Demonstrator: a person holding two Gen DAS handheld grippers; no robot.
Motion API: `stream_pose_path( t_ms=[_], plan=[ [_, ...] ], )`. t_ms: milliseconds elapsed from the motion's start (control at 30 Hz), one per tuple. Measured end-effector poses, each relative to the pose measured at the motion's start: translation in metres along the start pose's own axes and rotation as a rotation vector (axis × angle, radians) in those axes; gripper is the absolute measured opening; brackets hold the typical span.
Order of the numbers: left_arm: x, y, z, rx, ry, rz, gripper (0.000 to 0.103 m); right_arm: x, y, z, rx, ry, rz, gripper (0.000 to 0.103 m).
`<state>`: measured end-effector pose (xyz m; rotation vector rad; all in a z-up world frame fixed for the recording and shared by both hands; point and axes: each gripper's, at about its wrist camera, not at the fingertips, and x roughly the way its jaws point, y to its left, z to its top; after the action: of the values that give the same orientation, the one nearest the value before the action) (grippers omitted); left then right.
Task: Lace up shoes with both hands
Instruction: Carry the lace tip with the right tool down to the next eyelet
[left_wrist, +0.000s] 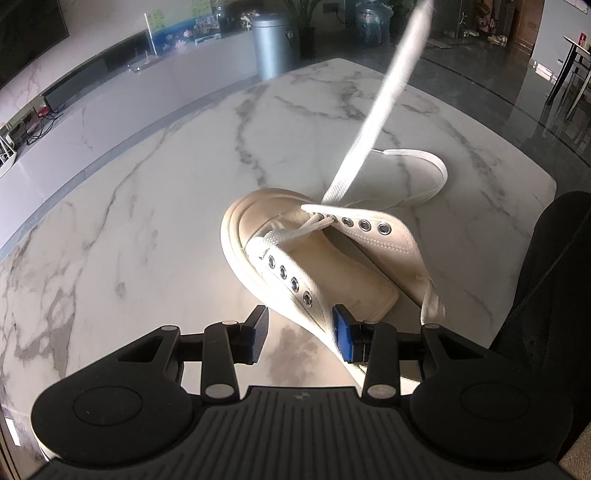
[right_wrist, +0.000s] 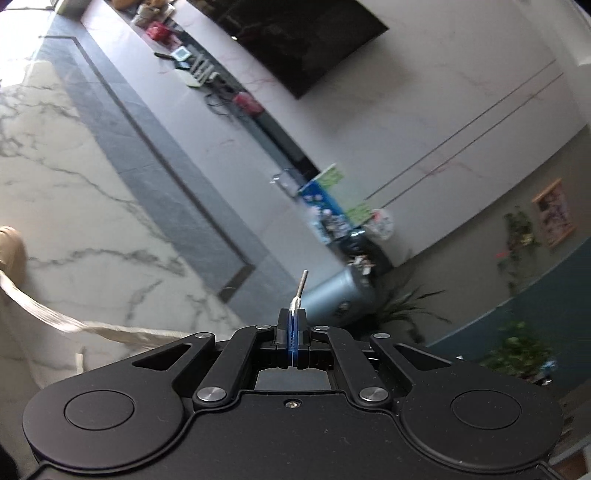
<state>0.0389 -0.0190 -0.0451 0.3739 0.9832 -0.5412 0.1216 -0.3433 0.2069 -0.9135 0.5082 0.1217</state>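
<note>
A cream canvas shoe (left_wrist: 332, 258) lies on the marble table (left_wrist: 147, 221), toe pointing away, its eyelet rows mostly unlaced. My left gripper (left_wrist: 300, 334) stands open at the shoe's near end; the right blue pad (left_wrist: 341, 332) rests against the left eyelet flap and the left pad is clear of it. A flat white lace (left_wrist: 380, 107) rises taut from the front eyelets to the top of the view. In the right wrist view my right gripper (right_wrist: 293, 317) is shut on that lace's tip, with the aglet (right_wrist: 301, 286) sticking out past the pads. The lace (right_wrist: 110, 330) trails left toward the shoe's toe (right_wrist: 11, 243).
The lace's other end (left_wrist: 424, 158) curls on the table to the right of the shoe. A grey bin (left_wrist: 275, 44) stands beyond the table's far edge. A dark chair (left_wrist: 554, 277) sits at the right. A long low cabinet (left_wrist: 110, 96) runs along the wall.
</note>
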Motion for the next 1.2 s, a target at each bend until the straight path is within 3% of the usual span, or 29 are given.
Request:
stream_pose_path(
  t_ms=[133, 233, 433, 733, 800, 1200],
  plan=[
    [0.0, 0.001, -0.001, -0.005, 0.001, -0.002, 0.037, 0.0, -0.007, 0.001, 0.012, -0.011, -0.036, 0.0],
    [-0.001, 0.002, -0.001, -0.008, -0.003, -0.004, 0.037, 0.0, -0.007, 0.002, 0.031, -0.026, -0.014, 0.0],
    [-0.013, 0.004, 0.004, -0.025, -0.066, -0.042, 0.037, -0.003, 0.009, 0.008, 0.049, -0.098, 0.119, 0.0],
    [-0.018, 0.014, 0.012, -0.026, -0.093, -0.102, 0.037, 0.008, 0.082, 0.025, -0.037, -0.206, 0.448, 0.0],
    [-0.019, 0.017, 0.012, -0.012, -0.094, -0.113, 0.029, 0.011, 0.108, 0.029, -0.072, -0.229, 0.543, 0.0],
    [-0.018, 0.037, 0.009, 0.011, -0.101, -0.153, 0.027, 0.024, 0.223, 0.03, -0.138, -0.245, 0.935, 0.0]
  ],
)
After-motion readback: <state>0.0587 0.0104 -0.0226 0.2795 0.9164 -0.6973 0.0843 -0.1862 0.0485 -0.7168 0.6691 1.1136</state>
